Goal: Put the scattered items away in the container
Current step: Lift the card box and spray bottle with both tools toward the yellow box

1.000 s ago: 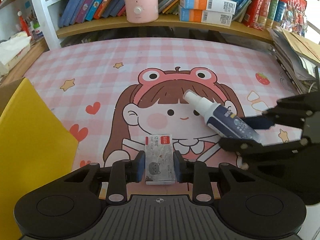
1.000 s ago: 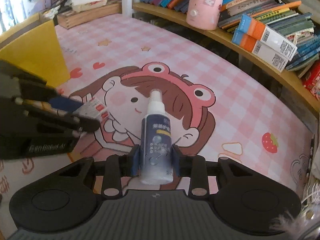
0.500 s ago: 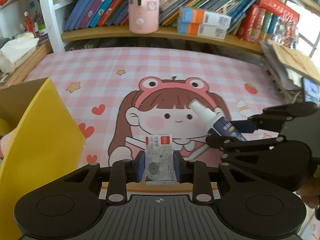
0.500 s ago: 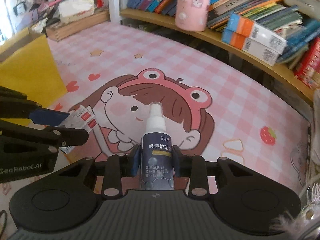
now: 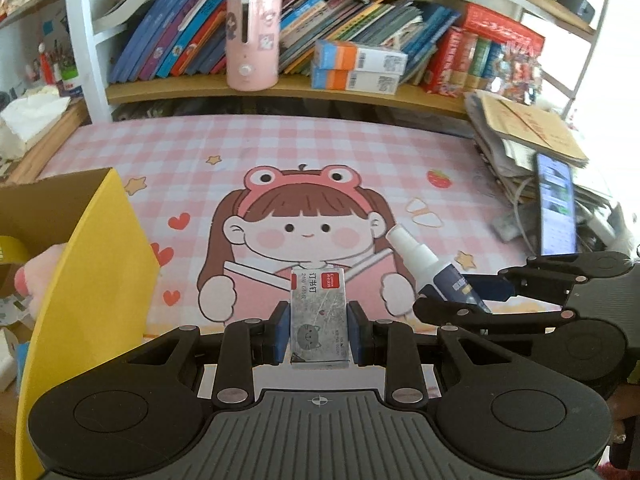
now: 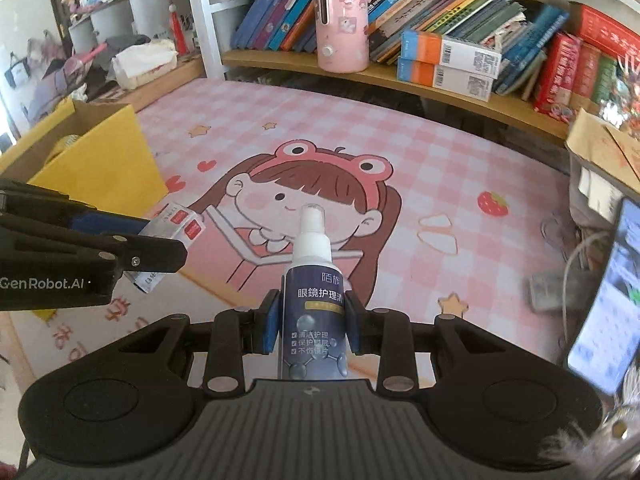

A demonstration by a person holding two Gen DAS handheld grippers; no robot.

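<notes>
Pink checked table [image 5: 320, 148] below bookshelves. Left gripper [image 5: 319, 334] clamped on small staple box [image 5: 319, 320]; right gripper [image 6: 311, 330] clamped on spray bottle [image 6: 314, 312]. Both raised near yellow box [image 5: 92, 280] at left.

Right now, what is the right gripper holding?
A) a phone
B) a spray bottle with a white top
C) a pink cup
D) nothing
B: in the right wrist view the right gripper has its blue pads pressed on both sides of the dark blue spray bottle, whose white top points away from the camera.
</notes>
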